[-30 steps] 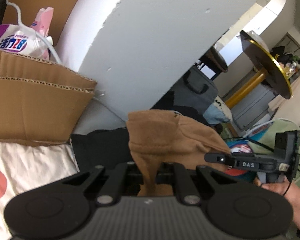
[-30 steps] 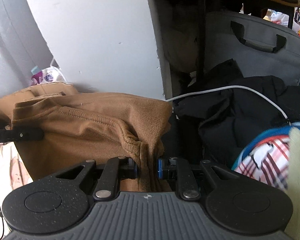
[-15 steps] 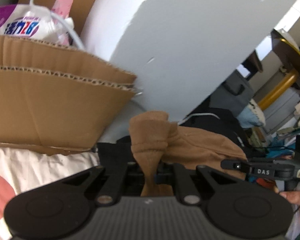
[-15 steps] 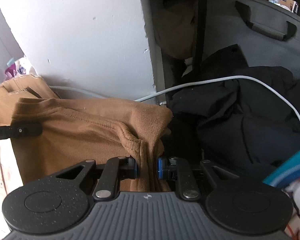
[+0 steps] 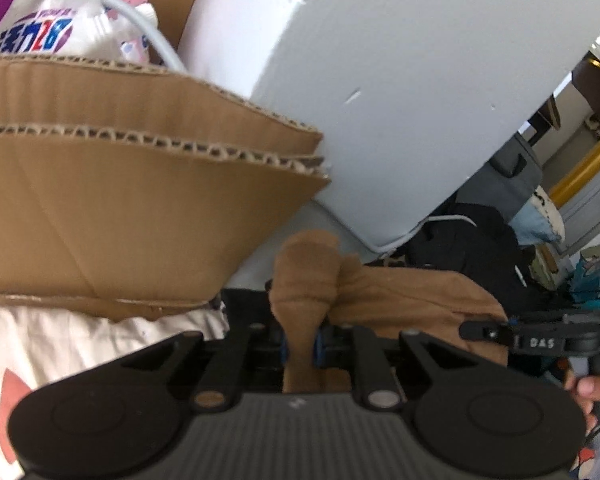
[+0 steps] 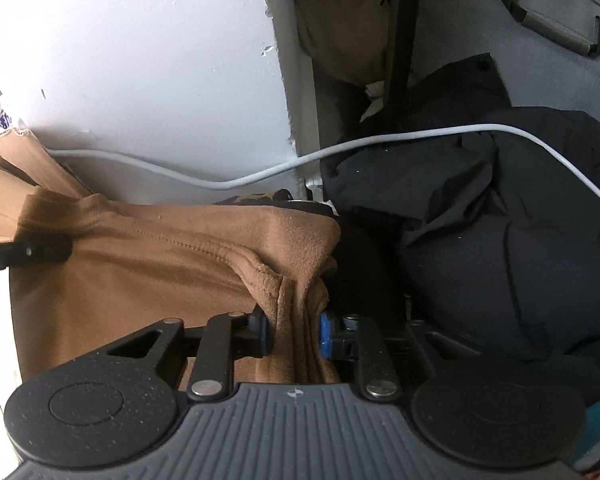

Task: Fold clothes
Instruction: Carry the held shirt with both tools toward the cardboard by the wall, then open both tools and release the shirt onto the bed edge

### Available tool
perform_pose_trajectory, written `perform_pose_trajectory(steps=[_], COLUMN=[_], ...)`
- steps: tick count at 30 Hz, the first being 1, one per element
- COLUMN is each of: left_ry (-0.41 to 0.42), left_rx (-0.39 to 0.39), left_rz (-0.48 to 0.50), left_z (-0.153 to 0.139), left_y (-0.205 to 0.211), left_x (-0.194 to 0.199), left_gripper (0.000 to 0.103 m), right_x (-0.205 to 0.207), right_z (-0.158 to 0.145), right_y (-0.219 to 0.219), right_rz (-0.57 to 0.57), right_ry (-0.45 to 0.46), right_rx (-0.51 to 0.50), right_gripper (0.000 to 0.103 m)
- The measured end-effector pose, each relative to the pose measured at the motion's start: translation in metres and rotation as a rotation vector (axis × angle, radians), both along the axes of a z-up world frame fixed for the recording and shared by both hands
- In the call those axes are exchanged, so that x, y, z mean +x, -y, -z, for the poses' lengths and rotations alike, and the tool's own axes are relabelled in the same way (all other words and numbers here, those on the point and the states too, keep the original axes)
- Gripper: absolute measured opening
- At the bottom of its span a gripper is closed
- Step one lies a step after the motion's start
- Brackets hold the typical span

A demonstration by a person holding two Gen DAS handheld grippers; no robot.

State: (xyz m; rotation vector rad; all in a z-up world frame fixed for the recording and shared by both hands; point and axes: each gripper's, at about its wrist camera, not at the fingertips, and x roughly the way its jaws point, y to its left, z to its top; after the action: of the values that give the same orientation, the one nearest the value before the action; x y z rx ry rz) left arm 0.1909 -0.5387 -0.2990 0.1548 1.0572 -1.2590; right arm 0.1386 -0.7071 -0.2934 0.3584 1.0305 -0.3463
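Observation:
A brown garment (image 5: 400,296) lies stretched between my two grippers over a dark cloth. My left gripper (image 5: 300,346) has a bunched corner of it between its blue pads; the jaws are opening and the cloth still fills the gap. In the right wrist view the brown garment (image 6: 140,276) spreads out to the left, and my right gripper (image 6: 293,334) has a gathered seam edge between its pads, with its jaws opening too. The right gripper's finger (image 5: 488,330) shows at the garment's far corner, with a hand (image 5: 596,388) behind it.
A cardboard box (image 5: 120,208) holding a plastic bag (image 5: 40,32) stands close on the left. Behind the garment rises a white panel (image 5: 380,80). On the right a black jacket (image 6: 500,240) lies piled under a white cable (image 6: 380,144), with a grey bag (image 6: 540,20) beyond.
Both grippers have come down and forward with the garment, toward the box and the white panel. The pads of both have spread slightly around the cloth.

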Motion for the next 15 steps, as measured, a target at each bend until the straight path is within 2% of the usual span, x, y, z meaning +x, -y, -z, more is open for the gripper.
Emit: perform_pose_trajectory(steps=[3, 5, 6, 7, 9, 13, 15], left_ry=[0.033, 0.006, -0.005, 0.002, 0.048, 0.136, 0.137], left_rx=[0.013, 0.015, 0.016, 0.015, 0.005, -0.01, -0.016], left_rz=[-0.002, -0.021, -0.033, -0.045, -0.061, -0.077, -0.07], left_z=[0.002, 0.003, 0.004, 0.002, -0.003, -0.013, -0.016], left_y=[0.0, -0.002, -0.003, -0.006, -0.014, -0.031, -0.038], left_x=[-0.001, 0.003, 0.004, 0.005, 0.004, 0.006, 0.006], left_gripper=[0.025, 0.028, 0.034, 0.039, 0.043, 0.043, 0.042], right_x=[-0.002, -0.004, -0.006, -0.008, -0.014, -0.025, -0.029], right_z=[-0.011, -0.018, -0.021, -0.023, -0.028, -0.036, -0.039], right_y=[0.005, 0.007, 0.006, 0.005, 0.003, -0.007, -0.01], right_rz=[0.004, 0.0, 0.0, 0.002, 0.006, 0.008, 0.009], right_ry=[-0.024, -0.037, -0.041, -0.039, -0.029, -0.011, -0.004], right_rx=[0.009, -0.001, -0.008, -0.014, -0.027, -0.082, -0.1], right_gripper=[0.031, 0.036, 0.038, 0.039, 0.039, 0.037, 0.033])
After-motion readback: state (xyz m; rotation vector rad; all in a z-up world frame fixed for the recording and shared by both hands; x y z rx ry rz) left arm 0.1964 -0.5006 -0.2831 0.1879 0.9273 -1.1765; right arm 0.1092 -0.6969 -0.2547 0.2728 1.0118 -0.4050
